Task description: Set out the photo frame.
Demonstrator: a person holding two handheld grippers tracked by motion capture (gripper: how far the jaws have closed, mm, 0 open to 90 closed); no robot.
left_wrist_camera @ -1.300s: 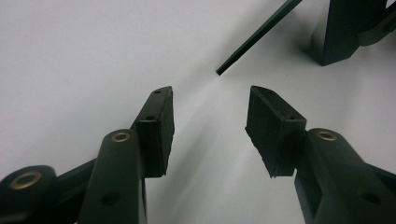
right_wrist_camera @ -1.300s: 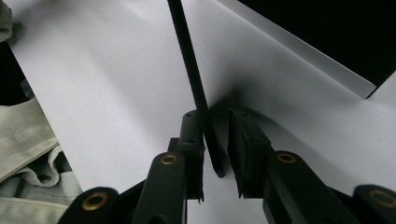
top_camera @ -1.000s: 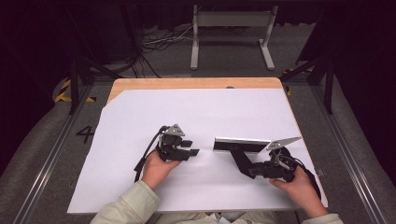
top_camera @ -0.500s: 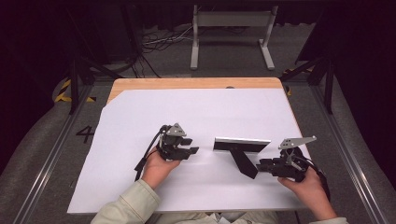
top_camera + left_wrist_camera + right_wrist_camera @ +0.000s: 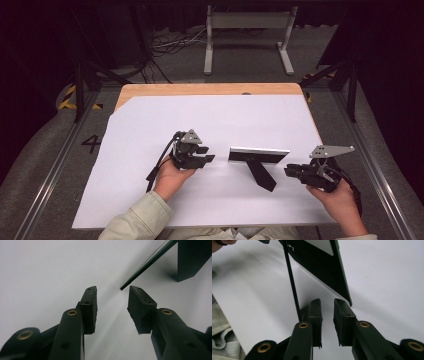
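Observation:
A flat black frame (image 5: 258,155) stands on edge in the middle of the white table top (image 5: 150,130), propped by a black leg (image 5: 262,175) that reaches toward me. My left gripper (image 5: 210,159) rests just left of the frame, open, with nothing between its jaws. In the left gripper view the frame's thin end (image 5: 147,263) points at the gap of the left gripper (image 5: 112,293). My right gripper (image 5: 289,171) lies right of the leg, apart from it, slightly open and empty. The right gripper view shows the frame's back (image 5: 319,267) and leg (image 5: 291,280) beyond the right gripper (image 5: 327,302).
A wooden board edge (image 5: 210,89) shows behind the white sheet. Metal rails (image 5: 50,175) run along both sides of the table. A grey stand (image 5: 247,35) and cables lie on the floor beyond.
My right gripper has pulled back to the right, away from the frame's leg. The frame and my left gripper have stayed put.

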